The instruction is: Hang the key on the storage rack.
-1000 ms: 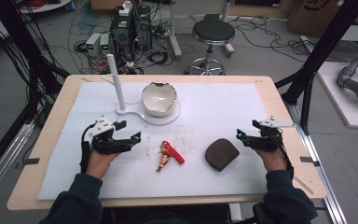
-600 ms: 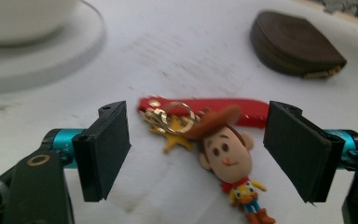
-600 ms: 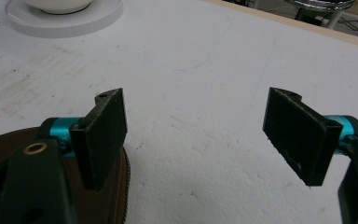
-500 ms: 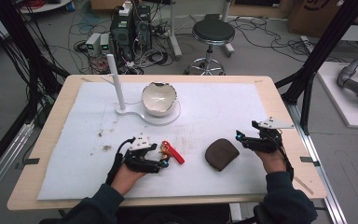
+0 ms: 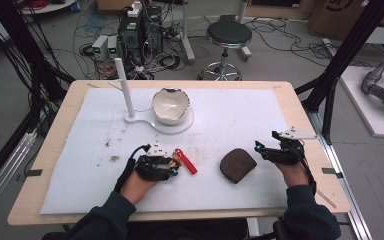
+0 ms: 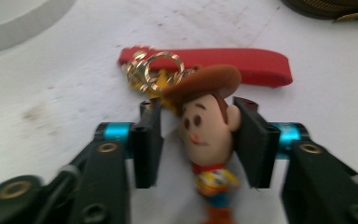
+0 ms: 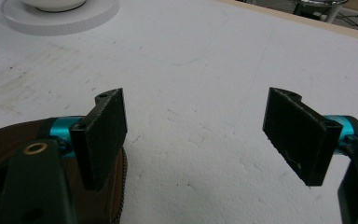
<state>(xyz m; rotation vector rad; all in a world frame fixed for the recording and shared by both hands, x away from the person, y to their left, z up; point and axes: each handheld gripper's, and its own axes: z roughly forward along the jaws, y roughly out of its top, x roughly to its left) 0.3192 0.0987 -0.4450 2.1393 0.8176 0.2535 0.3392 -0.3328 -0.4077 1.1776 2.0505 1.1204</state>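
I am bringing my left tongs around the cowboy keychain, and the jaws have just been closing; the doll's head is sitting between the pads, the right pad at its ear, the left one short of it, so the grip is not yet made. My right tongs are waiting spread wide over bare mat, the brown pouch just beside their left jaw; lifting the keychain is all ahead of me, I judge.

Left gripper, formerly at the mat's 9 o'clock side, now sits at the keychain. Its jaws have just been closing, the figure's head between them, one pad touching.
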